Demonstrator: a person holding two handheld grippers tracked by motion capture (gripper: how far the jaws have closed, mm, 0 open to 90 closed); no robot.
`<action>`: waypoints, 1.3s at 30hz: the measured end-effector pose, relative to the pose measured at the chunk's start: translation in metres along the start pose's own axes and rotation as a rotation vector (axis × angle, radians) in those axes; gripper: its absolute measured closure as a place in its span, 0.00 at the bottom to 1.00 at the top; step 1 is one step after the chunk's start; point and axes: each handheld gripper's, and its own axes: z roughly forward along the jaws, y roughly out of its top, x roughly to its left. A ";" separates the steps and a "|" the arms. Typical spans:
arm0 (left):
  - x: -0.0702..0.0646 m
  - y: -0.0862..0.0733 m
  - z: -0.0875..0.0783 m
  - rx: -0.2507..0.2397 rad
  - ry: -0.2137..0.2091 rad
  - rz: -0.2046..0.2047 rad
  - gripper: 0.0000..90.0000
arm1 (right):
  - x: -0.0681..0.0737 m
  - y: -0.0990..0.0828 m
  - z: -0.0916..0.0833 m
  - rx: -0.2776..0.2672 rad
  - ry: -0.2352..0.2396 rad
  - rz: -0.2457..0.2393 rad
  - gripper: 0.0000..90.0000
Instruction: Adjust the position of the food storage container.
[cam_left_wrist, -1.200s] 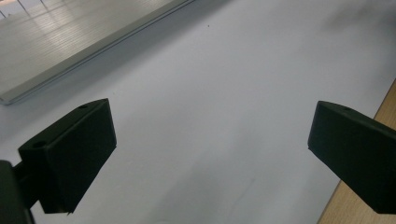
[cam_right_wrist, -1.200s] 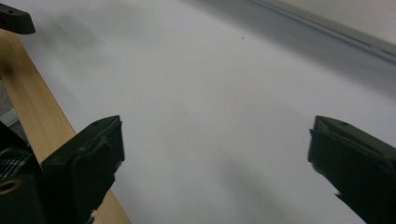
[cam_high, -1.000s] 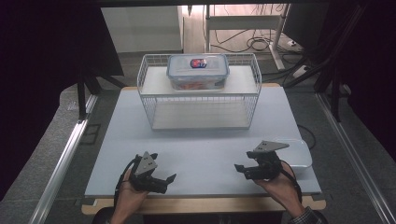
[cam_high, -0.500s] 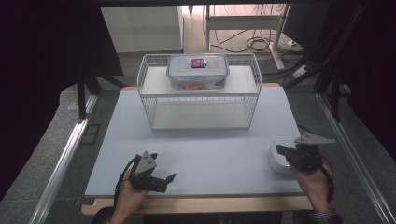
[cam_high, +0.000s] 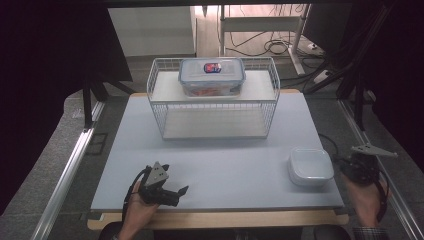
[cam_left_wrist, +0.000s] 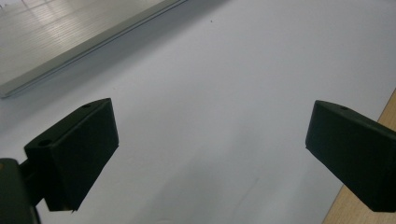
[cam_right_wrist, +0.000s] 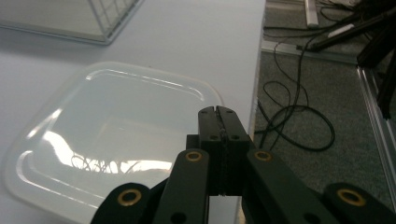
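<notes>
White lidded box (cam_high: 310, 166) rests near grey tabletop's (cam_high: 225, 160) edge.

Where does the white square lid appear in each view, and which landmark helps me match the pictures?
High view: the white square lid lies at lower right on the table, beside the right gripper.
Left gripper view: not in it.
Right gripper view: left of centre, behind the closed jaws.
Shared landmark: the wire rack.

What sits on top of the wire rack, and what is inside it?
A clear lidded container sits on the wire rack's upper shelf. Something orange-red shows through its wall, too blurred to identify. A red-blue label covers part of the lid.
</notes>
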 end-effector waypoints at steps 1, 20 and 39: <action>0.000 0.000 0.000 -0.001 0.000 -0.001 0.02 | -0.003 -0.001 0.002 0.006 0.000 0.006 1.00; -0.001 0.000 0.002 0.015 -0.004 0.002 0.03 | 0.013 -0.007 0.023 0.072 0.109 -0.018 1.00; -0.002 -0.001 0.004 0.027 -0.012 0.008 0.03 | 0.070 0.001 0.034 0.099 0.263 -0.104 1.00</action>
